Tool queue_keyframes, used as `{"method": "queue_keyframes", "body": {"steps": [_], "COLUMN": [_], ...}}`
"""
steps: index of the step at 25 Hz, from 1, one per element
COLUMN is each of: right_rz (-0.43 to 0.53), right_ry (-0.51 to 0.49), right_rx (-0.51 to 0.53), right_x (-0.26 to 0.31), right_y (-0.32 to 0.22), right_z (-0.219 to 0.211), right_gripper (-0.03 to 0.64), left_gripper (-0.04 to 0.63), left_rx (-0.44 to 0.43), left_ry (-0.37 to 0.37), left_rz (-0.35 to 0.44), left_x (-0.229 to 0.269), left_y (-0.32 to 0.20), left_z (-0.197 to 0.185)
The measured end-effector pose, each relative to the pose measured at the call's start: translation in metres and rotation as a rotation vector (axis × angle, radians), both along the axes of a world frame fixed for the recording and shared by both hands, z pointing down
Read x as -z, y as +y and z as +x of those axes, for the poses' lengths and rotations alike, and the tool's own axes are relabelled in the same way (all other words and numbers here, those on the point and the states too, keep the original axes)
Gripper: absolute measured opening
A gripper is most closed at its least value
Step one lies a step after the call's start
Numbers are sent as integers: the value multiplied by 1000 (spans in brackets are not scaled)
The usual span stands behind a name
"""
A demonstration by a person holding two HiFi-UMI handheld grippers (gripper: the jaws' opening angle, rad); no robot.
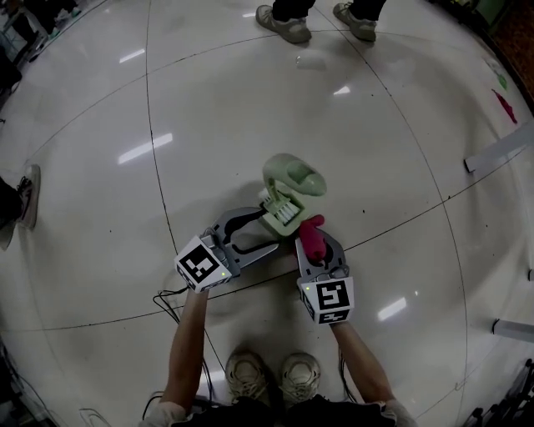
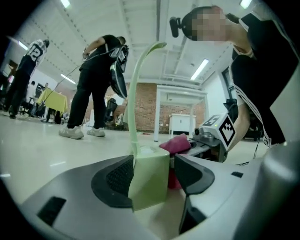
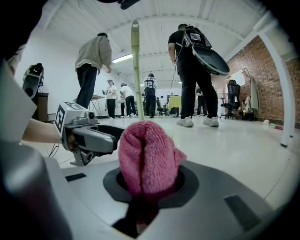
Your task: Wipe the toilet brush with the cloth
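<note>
My left gripper [image 1: 269, 228] sits just left of centre in the head view. Its jaws are partly apart, with the pale green lower block of the toilet brush [image 1: 282, 208] between them. In the left gripper view, the pad at the frame's left lies against that block. A narrow strip of pink shows between the block and the other pad, so I record no firm clamp. The brush's slim handle [image 3: 135, 70] rises upright from the block and curves over at its top. My right gripper [image 1: 317, 248] is just right of centre in the head view, and its jaws are closed on a folded pink terry cloth [image 1: 311, 235] that bulges out past the fingertips. The cloth lies just beside the brush block, at its lower right in the head view; I cannot tell whether the two touch. Both grippers are low over a glossy white tiled floor [image 1: 125, 125]. A bystander's pale shoes [image 1: 285, 25] stand at the upper edge of the head view, well apart from the brush. Other people stand in the background of both gripper views.
</note>
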State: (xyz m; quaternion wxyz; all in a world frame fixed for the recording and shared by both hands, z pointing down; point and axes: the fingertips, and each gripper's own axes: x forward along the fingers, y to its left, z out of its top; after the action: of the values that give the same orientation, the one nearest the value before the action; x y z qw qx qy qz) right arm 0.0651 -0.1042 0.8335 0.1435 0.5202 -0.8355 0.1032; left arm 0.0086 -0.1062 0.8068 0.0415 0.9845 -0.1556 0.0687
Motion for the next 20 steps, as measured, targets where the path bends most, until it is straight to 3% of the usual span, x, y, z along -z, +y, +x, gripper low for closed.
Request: {"method": "queue_keyframes", "body": {"steps": [14,20], "right_rz": [-3,-12], "right_ry": [47,45], "right_rx": [117,127], "right_x": [4,2], "right_y": [47,56], "right_z": [-30,-34], "right_gripper": [69,69], "left_gripper": [276,276], "left_rx": [80,66], "left_ry": [41,54], "left_rz": [-57,-63], "left_x": [9,10], "left_y": [52,71], "left_z": [-5,-5]}}
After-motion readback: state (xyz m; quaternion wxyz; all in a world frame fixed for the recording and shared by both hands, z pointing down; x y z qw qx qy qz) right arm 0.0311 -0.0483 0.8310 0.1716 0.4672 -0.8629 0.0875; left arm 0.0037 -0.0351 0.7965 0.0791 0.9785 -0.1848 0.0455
